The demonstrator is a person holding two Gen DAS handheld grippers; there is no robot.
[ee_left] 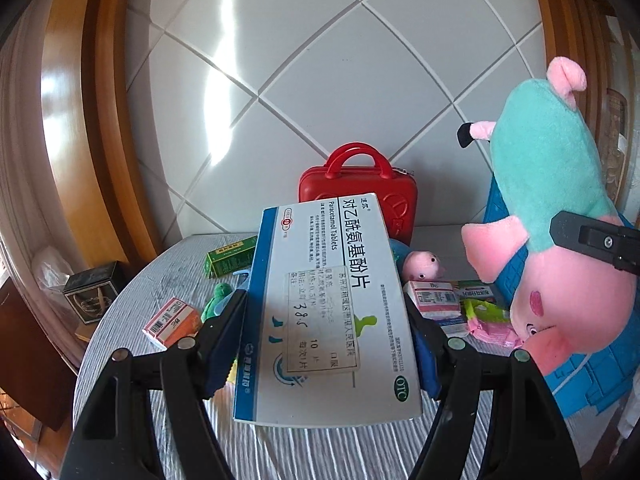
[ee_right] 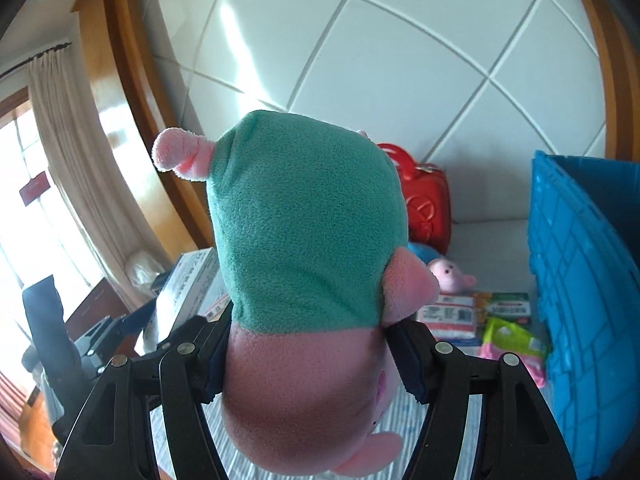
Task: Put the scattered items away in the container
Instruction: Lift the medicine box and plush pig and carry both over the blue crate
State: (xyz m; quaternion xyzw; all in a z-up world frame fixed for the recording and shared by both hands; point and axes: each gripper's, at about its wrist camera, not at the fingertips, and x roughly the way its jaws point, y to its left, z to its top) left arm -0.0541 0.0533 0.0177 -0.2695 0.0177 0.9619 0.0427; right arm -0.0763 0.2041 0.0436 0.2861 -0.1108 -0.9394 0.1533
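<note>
My left gripper (ee_left: pixel 326 344) is shut on a white-and-blue paracetamol box (ee_left: pixel 324 304), held above the table. My right gripper (ee_right: pixel 308 356) is shut on a pink pig plush in a teal dress (ee_right: pixel 304 240), held upside down in the air; it also shows in the left wrist view (ee_left: pixel 560 208), in front of the blue crate (ee_left: pixel 600 376). The blue crate (ee_right: pixel 584 280) stands at the right. On the table lie a small pink plush (ee_right: pixel 450 276), medicine boxes (ee_right: pixel 452 316), a green-pink packet (ee_right: pixel 512 340), a green box (ee_left: pixel 230 258), an orange-white box (ee_left: pixel 172 322) and a green toy (ee_left: pixel 218 300).
A red carry case (ee_left: pixel 360 188) stands at the back against the tiled wall. The table has a grey striped cloth (ee_left: pixel 320 448). A black box (ee_left: pixel 94 290) sits off the table's left edge. Wooden frames flank the wall.
</note>
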